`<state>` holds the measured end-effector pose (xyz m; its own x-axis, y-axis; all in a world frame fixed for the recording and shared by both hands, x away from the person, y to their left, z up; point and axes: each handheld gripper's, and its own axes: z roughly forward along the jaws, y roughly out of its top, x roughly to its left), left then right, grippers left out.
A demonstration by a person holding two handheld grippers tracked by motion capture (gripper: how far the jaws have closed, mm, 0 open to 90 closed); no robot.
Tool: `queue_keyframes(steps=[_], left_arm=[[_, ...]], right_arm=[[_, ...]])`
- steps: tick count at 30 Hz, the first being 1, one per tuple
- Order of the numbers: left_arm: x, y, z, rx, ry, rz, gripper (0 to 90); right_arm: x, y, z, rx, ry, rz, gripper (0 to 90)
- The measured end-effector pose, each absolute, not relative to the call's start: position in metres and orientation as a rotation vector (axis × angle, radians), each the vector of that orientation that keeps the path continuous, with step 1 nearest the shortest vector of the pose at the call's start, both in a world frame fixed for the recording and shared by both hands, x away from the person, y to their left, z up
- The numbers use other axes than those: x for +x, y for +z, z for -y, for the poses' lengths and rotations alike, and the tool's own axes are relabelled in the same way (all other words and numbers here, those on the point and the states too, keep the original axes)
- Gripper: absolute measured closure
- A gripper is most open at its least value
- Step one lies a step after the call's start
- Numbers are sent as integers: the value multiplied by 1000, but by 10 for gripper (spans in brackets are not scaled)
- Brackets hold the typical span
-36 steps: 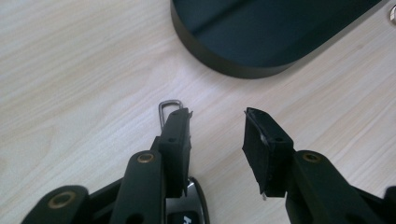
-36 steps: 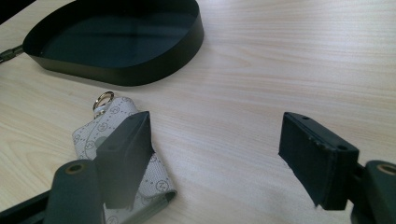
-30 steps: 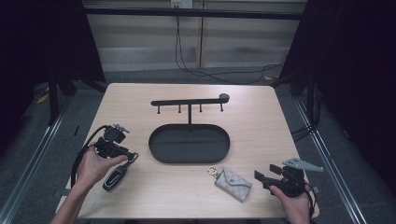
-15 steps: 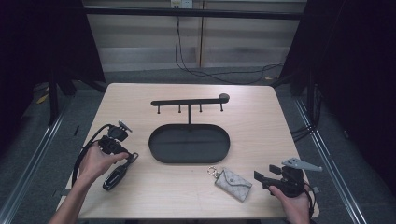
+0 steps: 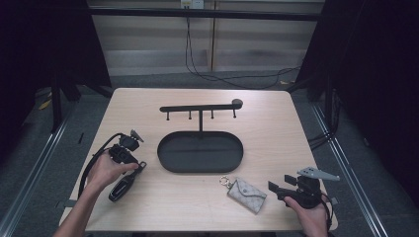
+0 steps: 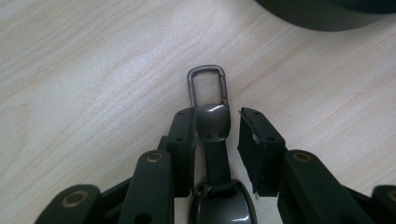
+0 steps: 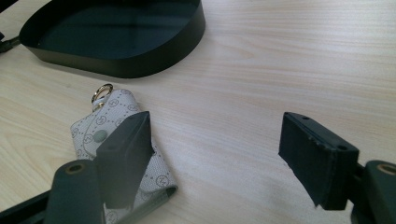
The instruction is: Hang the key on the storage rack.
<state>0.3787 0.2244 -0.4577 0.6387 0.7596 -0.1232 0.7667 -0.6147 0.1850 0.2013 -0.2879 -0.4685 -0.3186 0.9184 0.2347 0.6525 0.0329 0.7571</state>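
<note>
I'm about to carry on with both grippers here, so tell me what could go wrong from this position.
1. The left gripper straddles the key fob at its narrow neck with a gap on one side; closing there, it may twist or slip out.
2. The right gripper is wide open, and one jaw overlaps the grey pouch while the other is over bare table; closing may push the pouch aside rather than grip it.

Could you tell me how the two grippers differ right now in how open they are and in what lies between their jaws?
The left gripper has its jaws close together around the strap of the black key fob, one pad touching, the other just apart. The right gripper has its jaws spread wide with bare table between them; the grey key pouch lies by one jaw. Both sit low over the table.
</note>
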Motion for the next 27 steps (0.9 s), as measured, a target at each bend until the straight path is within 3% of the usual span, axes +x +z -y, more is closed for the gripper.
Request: queue_keyframes(steps=[27], left_arm=[[387,-466,-202,2822,-11,-1233,685]], right_arm=[[201,-469,287,1591,1170,-2011,254]])
